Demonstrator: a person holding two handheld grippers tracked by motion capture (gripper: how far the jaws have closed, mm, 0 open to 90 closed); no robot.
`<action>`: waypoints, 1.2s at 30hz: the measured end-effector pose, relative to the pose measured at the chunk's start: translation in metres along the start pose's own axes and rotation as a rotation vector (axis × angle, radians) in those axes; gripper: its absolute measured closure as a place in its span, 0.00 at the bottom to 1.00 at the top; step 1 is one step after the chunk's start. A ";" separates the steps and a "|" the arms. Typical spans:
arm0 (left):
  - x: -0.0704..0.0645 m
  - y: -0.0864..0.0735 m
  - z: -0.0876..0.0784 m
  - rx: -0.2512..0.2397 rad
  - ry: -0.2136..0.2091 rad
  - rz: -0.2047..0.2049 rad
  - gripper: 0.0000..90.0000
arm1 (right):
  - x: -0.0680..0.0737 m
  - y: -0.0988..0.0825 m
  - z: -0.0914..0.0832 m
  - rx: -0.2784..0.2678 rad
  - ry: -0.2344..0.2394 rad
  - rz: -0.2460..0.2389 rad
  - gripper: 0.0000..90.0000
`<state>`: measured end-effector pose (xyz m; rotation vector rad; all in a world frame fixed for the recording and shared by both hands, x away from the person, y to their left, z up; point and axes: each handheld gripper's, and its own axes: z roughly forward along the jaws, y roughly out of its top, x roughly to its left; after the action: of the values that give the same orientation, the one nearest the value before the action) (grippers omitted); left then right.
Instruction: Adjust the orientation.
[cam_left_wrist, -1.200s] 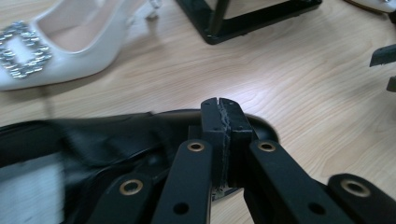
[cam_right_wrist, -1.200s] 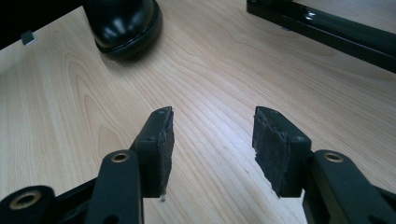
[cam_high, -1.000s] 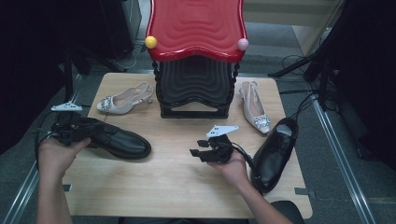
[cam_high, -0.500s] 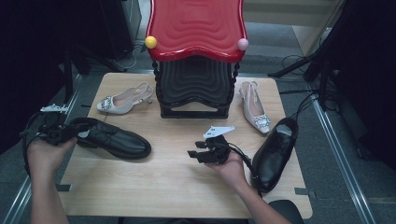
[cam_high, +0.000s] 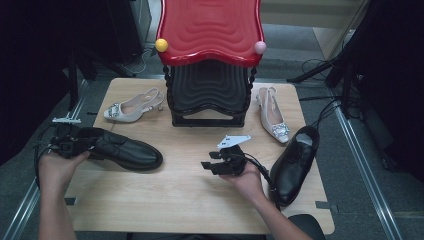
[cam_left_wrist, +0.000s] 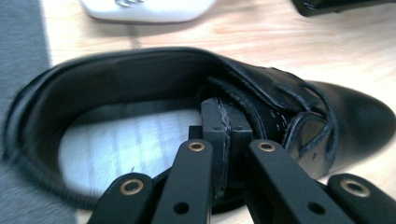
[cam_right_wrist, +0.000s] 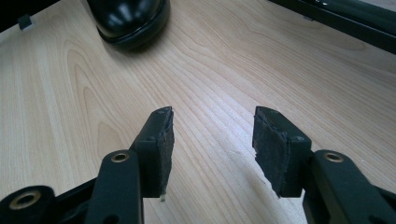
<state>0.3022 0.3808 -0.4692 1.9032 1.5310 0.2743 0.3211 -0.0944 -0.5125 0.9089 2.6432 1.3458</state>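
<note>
The left gripper (cam_left_wrist: 223, 140) pinches the side wall of a black lace-up shoe (cam_high: 120, 149) at its opening, one pad inside and one outside. The shoe is glossy leather with dark laces and a pale checked insole; it lies near the desk's left edge, heel at the edge and toe toward the middle. The right gripper (cam_right_wrist: 212, 149) hovers over bare wood near the front middle of the desk, jaws spread with nothing between them. The desk (cam_high: 165, 200) is light wood. A second black shoe (cam_high: 294, 162) lies at its right edge, a red-topped black rack (cam_high: 210, 65) stands at the back, with a pale heeled sandal (cam_high: 131, 106) to its left and another sandal (cam_high: 272, 115) to its right. Grey floor surrounds the desk.
</note>
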 end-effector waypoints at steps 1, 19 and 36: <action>-0.002 -0.001 0.002 0.001 -0.010 0.006 1.00 | -0.001 0.000 0.001 0.004 -0.002 -0.003 0.55; -0.015 -0.007 0.008 0.008 -0.094 0.030 1.00 | 0.001 0.000 0.000 0.008 -0.004 -0.008 0.55; -0.046 -0.001 0.024 0.046 -0.199 0.107 1.00 | 0.001 0.000 0.000 0.006 -0.002 -0.004 0.55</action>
<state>0.3012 0.3293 -0.4768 1.9873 1.3172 0.0943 0.3199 -0.0938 -0.5121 0.9043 2.6474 1.3358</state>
